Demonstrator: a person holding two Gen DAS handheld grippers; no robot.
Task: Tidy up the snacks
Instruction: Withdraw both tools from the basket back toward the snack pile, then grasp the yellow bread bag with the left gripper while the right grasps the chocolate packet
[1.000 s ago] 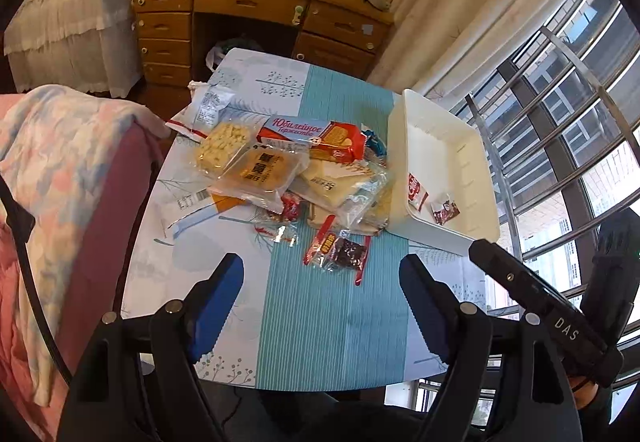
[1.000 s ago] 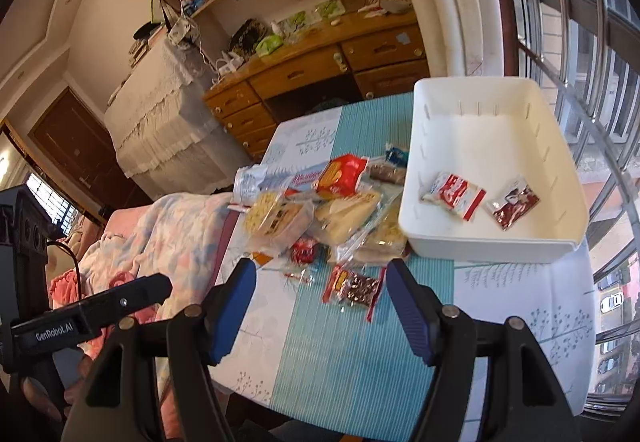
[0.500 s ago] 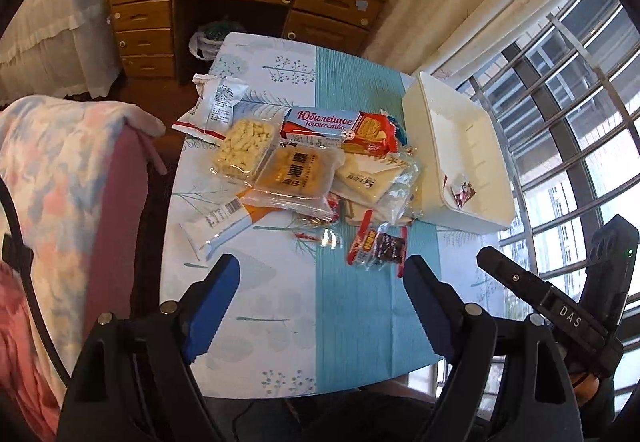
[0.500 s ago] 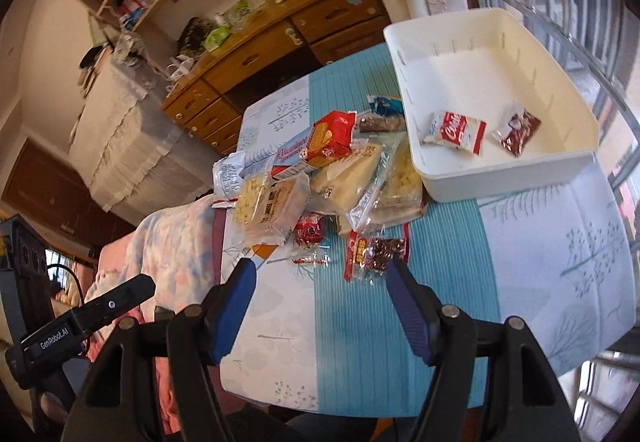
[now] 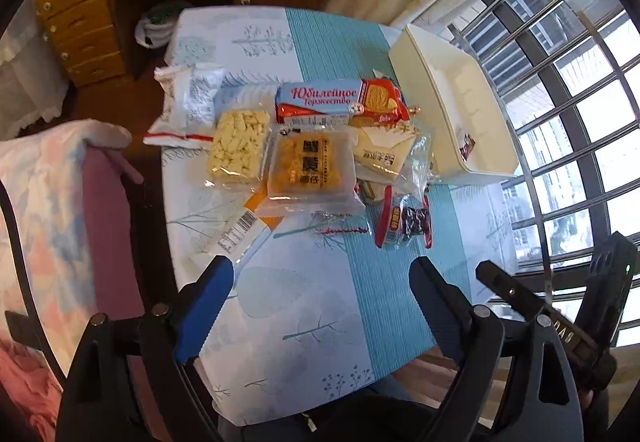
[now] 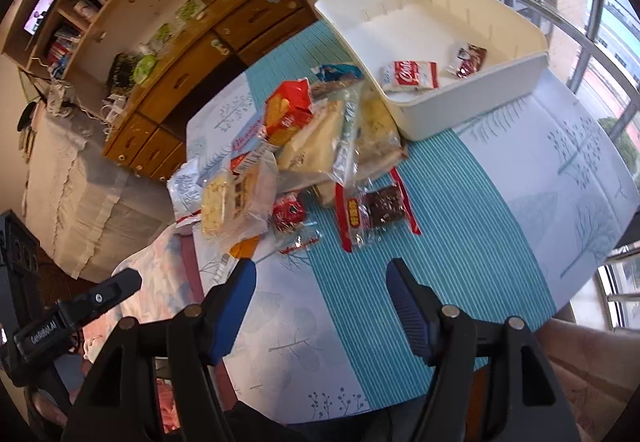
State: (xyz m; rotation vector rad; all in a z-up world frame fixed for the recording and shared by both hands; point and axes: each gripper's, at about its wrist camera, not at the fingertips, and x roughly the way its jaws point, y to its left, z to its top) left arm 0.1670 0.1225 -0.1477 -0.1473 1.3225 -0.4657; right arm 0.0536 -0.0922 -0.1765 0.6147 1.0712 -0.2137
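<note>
Two hand-held grippers hang above the near edge of the counter (image 5: 320,322), both with blue pads spread wide and nothing between them: the left hand-held gripper (image 5: 320,294) over the pale leaf print, the right hand-held gripper (image 6: 320,294) over the teal stripe. From the left, a white pouch (image 5: 192,98) overhangs the counter's edge, then a bag of pale yellow puffs (image 5: 238,146), an orange cake pack (image 5: 312,166) and, behind it, a red and blue biscuit box (image 5: 340,102). Nearer the right lies a red-edged pack with a dark bar (image 6: 376,210), apart from the heap. Far right stands the white bin (image 6: 472,98), holding a red and white sachet (image 6: 412,76) and a small dark red one (image 6: 470,60).
</note>
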